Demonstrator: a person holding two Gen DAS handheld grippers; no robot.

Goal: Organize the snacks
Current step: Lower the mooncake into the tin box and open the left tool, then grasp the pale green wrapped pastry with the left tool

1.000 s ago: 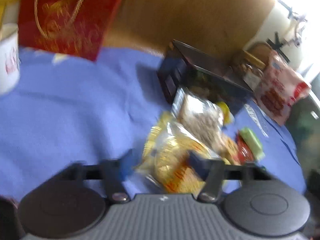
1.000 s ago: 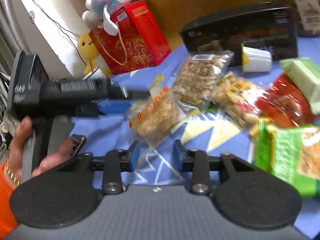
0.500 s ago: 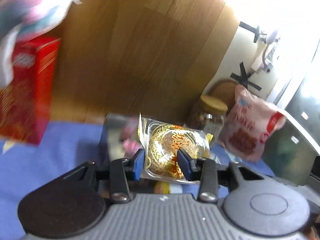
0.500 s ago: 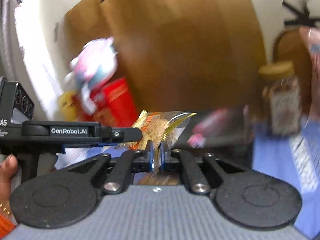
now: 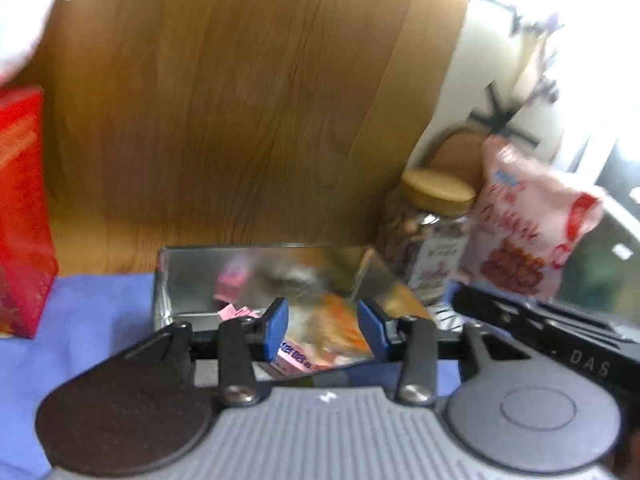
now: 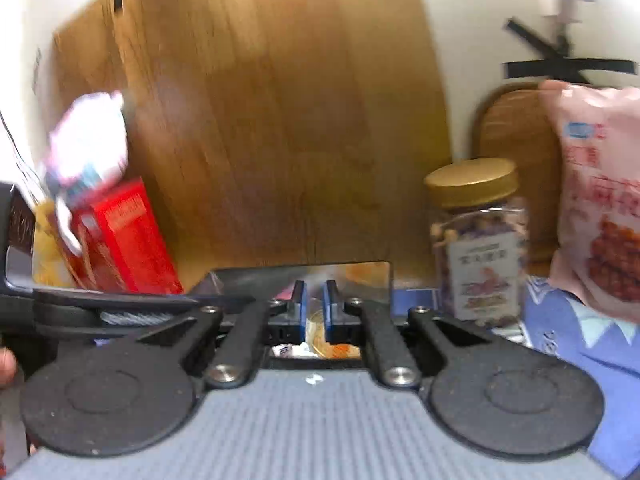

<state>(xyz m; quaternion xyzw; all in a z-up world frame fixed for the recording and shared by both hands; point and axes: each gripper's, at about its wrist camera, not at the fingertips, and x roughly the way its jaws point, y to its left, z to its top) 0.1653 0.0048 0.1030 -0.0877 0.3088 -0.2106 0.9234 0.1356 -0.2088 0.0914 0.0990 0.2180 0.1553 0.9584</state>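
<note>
Both grippers, left gripper [image 5: 322, 326] and right gripper [image 6: 315, 312], now hover over the tin [image 5: 192, 276].

Snack packet [image 5: 324, 332] blurred, tin [image 5: 192, 276] part-hidden.

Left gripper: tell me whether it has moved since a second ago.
Yes. The left gripper rose off the blue cloth and travelled forward to the open metal tin by the wooden wall; its fingers now stand spread over a snack packet lying inside.

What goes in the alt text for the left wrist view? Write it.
The left gripper, open, hovers over an open shiny metal tin holding orange and pink snack packets on a blue cloth. Behind stand a gold-lidded clear jar and a pink snack bag.
</note>
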